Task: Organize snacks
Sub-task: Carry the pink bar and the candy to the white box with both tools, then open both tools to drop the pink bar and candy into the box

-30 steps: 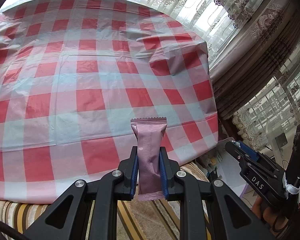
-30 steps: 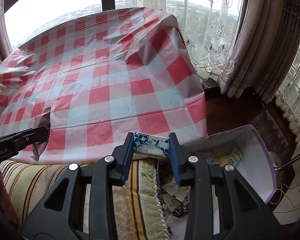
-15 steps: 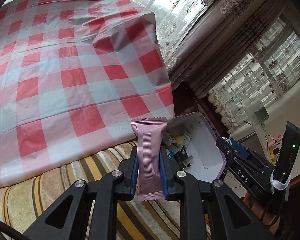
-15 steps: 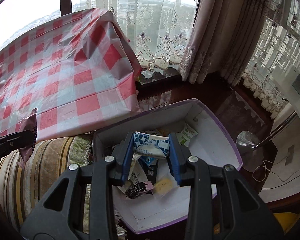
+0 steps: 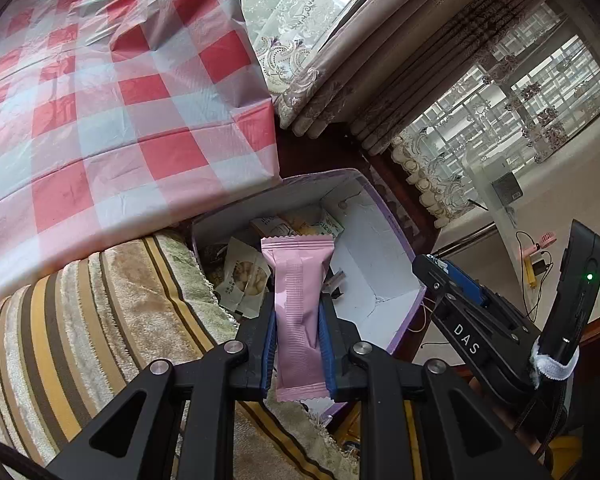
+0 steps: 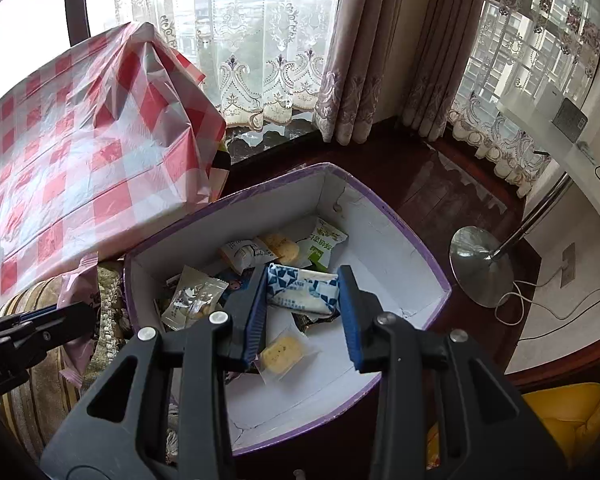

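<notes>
A table (image 5: 100, 100) is wearing a shiny red and white checked cloth (image 6: 80, 152), and the cloth is hanging down over its edge in folds. No things are lying on the part that shows. Just beside it a striped, fuzzy cushion (image 5: 100, 320) is lying, in gold, brown and cream. Next to that a white box with a purple rim (image 6: 400, 224) is sitting on the dark wooden floor (image 6: 440, 184), and small snack packets (image 6: 260, 252) are lying inside it.

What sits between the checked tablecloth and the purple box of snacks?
In the left wrist view, the striped cushion fills the stretch between the tablecloth and the near corner of the box. Further back, the cloth's edge overhangs the box rim.
</notes>
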{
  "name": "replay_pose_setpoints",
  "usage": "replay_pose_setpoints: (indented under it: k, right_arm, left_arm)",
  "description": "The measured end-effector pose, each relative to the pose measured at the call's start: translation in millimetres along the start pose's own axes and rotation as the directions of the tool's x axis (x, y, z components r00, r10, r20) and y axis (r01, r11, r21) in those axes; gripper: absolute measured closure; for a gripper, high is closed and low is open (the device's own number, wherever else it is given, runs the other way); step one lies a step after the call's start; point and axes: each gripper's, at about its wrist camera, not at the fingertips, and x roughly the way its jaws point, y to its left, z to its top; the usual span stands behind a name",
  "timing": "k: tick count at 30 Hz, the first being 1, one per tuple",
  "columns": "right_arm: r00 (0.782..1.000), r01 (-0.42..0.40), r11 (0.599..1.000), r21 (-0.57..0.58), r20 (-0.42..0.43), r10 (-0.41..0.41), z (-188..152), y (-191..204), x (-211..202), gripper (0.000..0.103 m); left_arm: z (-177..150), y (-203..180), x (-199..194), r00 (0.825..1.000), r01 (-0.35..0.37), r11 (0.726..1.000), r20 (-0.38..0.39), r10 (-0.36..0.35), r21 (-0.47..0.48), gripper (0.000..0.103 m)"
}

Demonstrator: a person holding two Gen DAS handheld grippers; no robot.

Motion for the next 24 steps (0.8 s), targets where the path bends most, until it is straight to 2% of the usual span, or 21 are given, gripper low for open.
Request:
replay_pose_setpoints:
  k: [7, 20, 21, 24]
  right_arm:
    - [1.000, 0.010, 0.999, 0.030, -0.013, -0.010, -1.1, -12.5, 8.5, 0.065]
    - [0.999, 0.034, 0.998, 0.057, -0.026, -0.032, 0.4, -20.0, 13.0, 0.064]
    - [0.999, 0.035, 0.998, 0.060, -0.027, -0.033, 0.7, -21.3, 13.6, 0.063]
    - [0.999, 0.042, 0.997, 0.061, -0.025, -0.041, 0.8, -21.6, 13.1, 0.047]
  left_arm:
    - [-0.5, -10.0, 18.6, 0.999, 0.003, 1.000, -0.033, -0.003, 0.003, 0.083]
    - [1.3, -17.5, 29.5, 0.999, 0.013, 1.000, -0.045, -0.012, 0.006, 0.083]
    - [1.4, -17.4, 29.8, 0.999, 0.013, 1.000, -0.045, -0.013, 0.004, 0.083]
    - [0.9, -15.5, 31.1, 0.999, 0.015, 1.000, -0.051, -0.016, -0.010, 0.079]
